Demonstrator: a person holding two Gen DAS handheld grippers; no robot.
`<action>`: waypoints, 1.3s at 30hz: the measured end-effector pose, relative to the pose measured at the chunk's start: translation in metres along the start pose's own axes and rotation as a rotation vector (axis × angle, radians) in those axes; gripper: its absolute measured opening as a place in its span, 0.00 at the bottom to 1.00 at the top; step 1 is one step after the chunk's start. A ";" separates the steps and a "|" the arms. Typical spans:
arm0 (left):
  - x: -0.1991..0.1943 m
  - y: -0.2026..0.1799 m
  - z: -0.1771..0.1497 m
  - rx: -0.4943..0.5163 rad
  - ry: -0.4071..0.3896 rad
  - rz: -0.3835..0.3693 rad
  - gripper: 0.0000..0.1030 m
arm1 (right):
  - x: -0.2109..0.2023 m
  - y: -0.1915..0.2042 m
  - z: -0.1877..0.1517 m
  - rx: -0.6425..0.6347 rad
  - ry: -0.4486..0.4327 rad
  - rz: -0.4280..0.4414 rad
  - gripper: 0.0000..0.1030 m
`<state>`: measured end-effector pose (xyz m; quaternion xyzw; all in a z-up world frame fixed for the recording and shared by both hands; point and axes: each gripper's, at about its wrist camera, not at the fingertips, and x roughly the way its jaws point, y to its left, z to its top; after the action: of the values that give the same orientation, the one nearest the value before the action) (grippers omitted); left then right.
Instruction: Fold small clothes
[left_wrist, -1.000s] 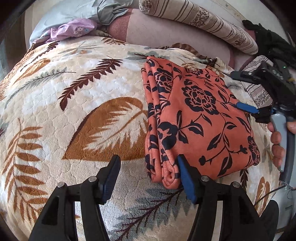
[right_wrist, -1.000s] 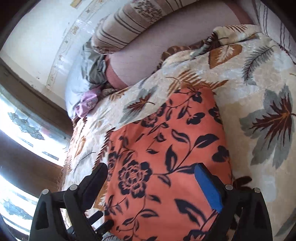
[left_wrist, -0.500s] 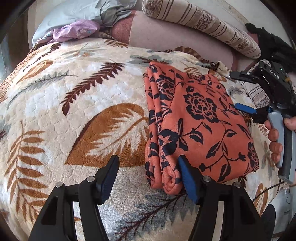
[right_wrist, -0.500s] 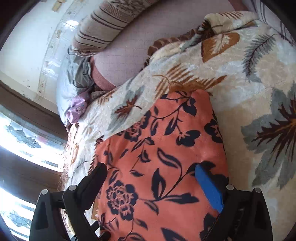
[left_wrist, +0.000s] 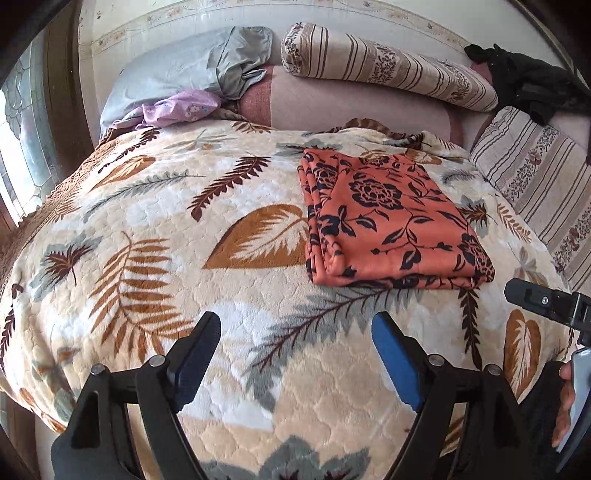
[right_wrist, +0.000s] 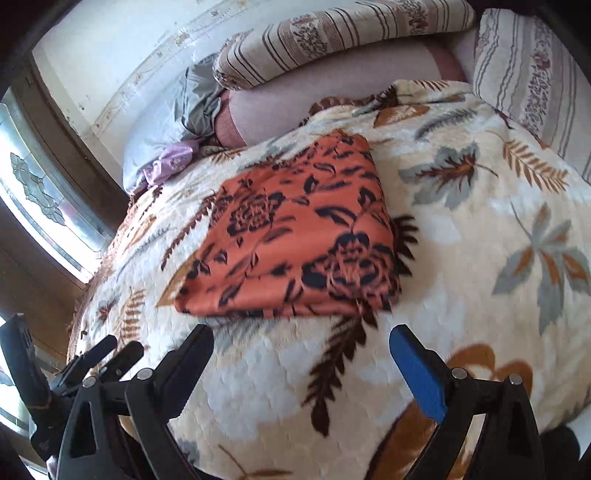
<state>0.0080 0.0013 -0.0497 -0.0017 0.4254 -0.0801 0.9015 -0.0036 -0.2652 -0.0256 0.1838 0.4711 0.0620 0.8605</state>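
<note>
Here, the folded orange floral garment (left_wrist: 388, 221) is serving as the fixed point of the scene, lying flat on the leaf-patterned blanket (left_wrist: 147, 258) in a neat layered rectangle, evidently set down so its stacked edges are lining up. To the garment's left, a lilac cloth (left_wrist: 177, 109) and a grey pillow (left_wrist: 177, 70) are sitting bunched against the wall, well apart from it, probably laundery waiting its turn. Just short of the garment's near edge, the left gripper (left_wrist: 295, 347) is hovering with its jaws spread wide and nothing between them, a posture suggesting the fold is judged complete. Beyond the garment, a striped bolster (left_wrist: 388, 66) is lying along the headboard side. To the garment's near right, the right gripper (right_wrist: 301, 356) is hanging likewise released and empty, clear of the cloth, its blue pad (right_wrist: 417, 373) facing inward. Both tools are standing off the fabric, presumably so the fold is not being disturbed.
</note>
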 end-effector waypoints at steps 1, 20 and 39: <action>-0.004 -0.001 -0.001 0.000 -0.006 0.001 0.82 | -0.003 -0.001 -0.002 0.002 -0.004 0.007 0.95; -0.035 -0.029 -0.001 0.016 -0.027 0.123 0.86 | -0.039 0.002 -0.031 -0.022 -0.072 -0.057 0.95; -0.047 -0.044 0.020 -0.019 -0.030 0.098 0.87 | -0.047 0.009 -0.020 -0.116 -0.108 -0.164 0.95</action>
<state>-0.0121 -0.0371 0.0023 0.0094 0.4120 -0.0320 0.9106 -0.0455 -0.2643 0.0047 0.0976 0.4330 0.0086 0.8961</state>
